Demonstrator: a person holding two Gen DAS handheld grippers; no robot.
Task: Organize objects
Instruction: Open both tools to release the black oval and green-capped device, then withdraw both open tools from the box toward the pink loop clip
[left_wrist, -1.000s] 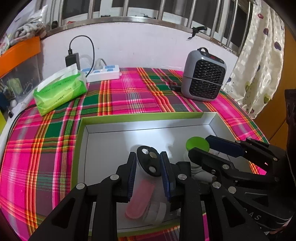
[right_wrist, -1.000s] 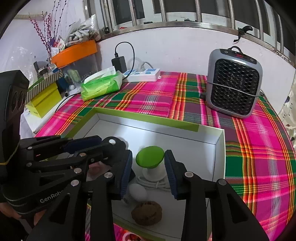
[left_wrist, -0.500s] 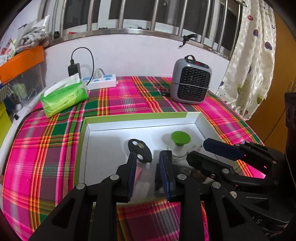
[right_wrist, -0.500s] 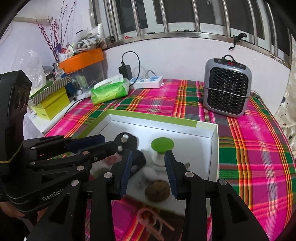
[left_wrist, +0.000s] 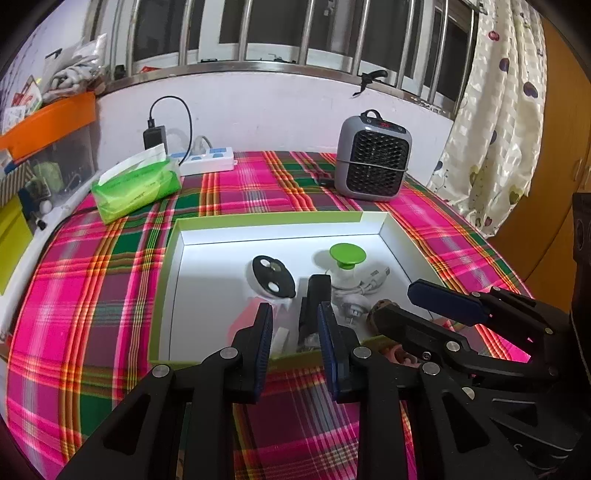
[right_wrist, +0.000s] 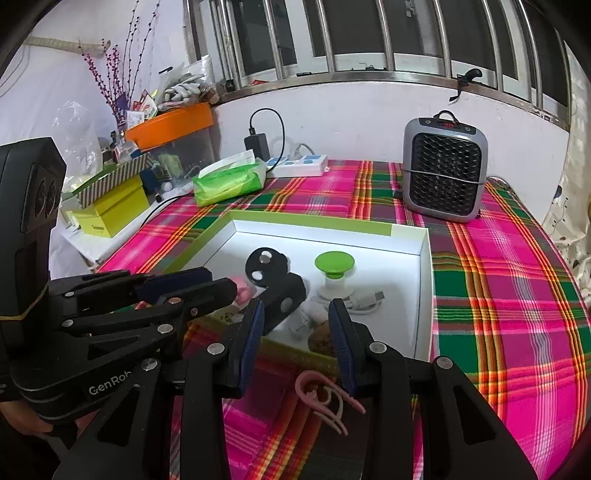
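Note:
A shallow box with a white inside and a green rim (left_wrist: 266, 217) lies on the plaid cloth. In it are a black disc piece (left_wrist: 273, 275), a green-capped white piece (left_wrist: 347, 254), a white cable (left_wrist: 373, 278), a black block (left_wrist: 318, 293), something pink (left_wrist: 245, 314) and a brown lump (right_wrist: 320, 336). My left gripper (left_wrist: 294, 325) hovers over the box's near rim; its jaws are closing with nothing between them. My right gripper (right_wrist: 295, 325) is beside it, open and empty. A pink clip (right_wrist: 325, 395) lies on the cloth just below the right fingers.
A grey heater (left_wrist: 373, 162) stands at the back right of the table, with a green tissue pack (left_wrist: 136, 184) and a white power strip (left_wrist: 207, 160) at the back left. Yellow boxes (right_wrist: 110, 210) and clutter are off the left edge. A curtain (left_wrist: 498, 110) hangs at the right.
Both grippers drew back from inside the box to its near rim. The black disc piece, earlier between the left fingers, now lies in the box. The pink clip came into view.

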